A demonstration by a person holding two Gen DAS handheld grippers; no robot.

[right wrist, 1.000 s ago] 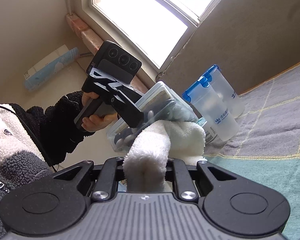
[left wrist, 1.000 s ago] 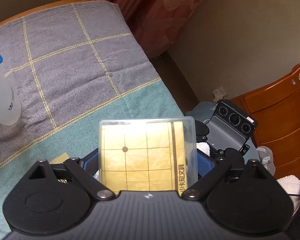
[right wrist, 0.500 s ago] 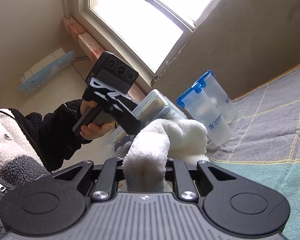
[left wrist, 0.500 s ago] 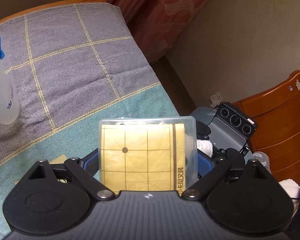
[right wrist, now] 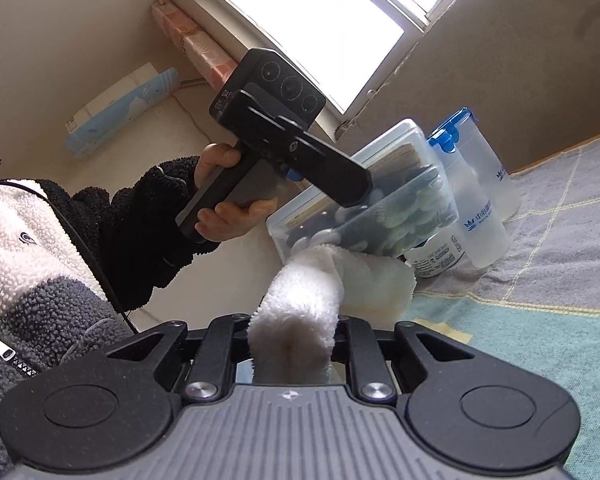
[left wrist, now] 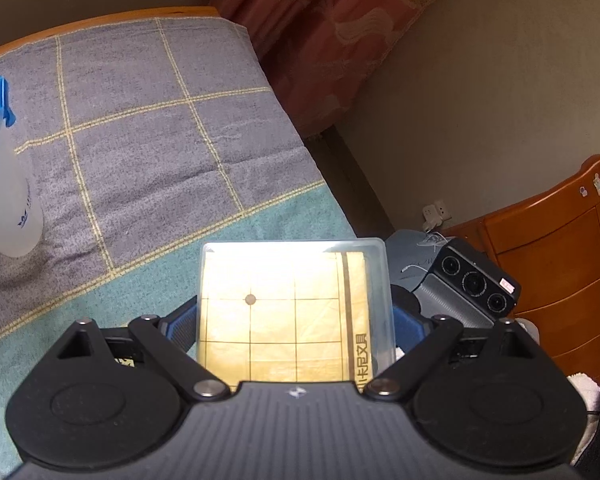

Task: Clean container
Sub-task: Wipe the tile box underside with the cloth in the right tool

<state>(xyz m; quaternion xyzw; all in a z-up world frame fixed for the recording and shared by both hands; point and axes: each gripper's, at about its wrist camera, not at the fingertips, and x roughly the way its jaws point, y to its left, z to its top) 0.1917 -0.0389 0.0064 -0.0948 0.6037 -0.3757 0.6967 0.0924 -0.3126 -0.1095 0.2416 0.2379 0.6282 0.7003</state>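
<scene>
Mid-wipe, I judge. My left tongs (left wrist: 296, 320) clamp clear container (left wrist: 296, 300) by its sides, lifted off table and tilted; folded yellow grid sheet and dark and pale stones inside. My right tongs (right wrist: 294, 344) closed on white towel (right wrist: 300, 300), towel tip touching container's lower wall. Next move calls for: keep left grip firm, drag towel along wall, light pressure so lid stays on. Table (left wrist: 140, 140) under grey-and-teal checked cloth; blue-lidded bottles (right wrist: 476, 200) beside wall. Window, pink curtain, wooden dresser around.
</scene>
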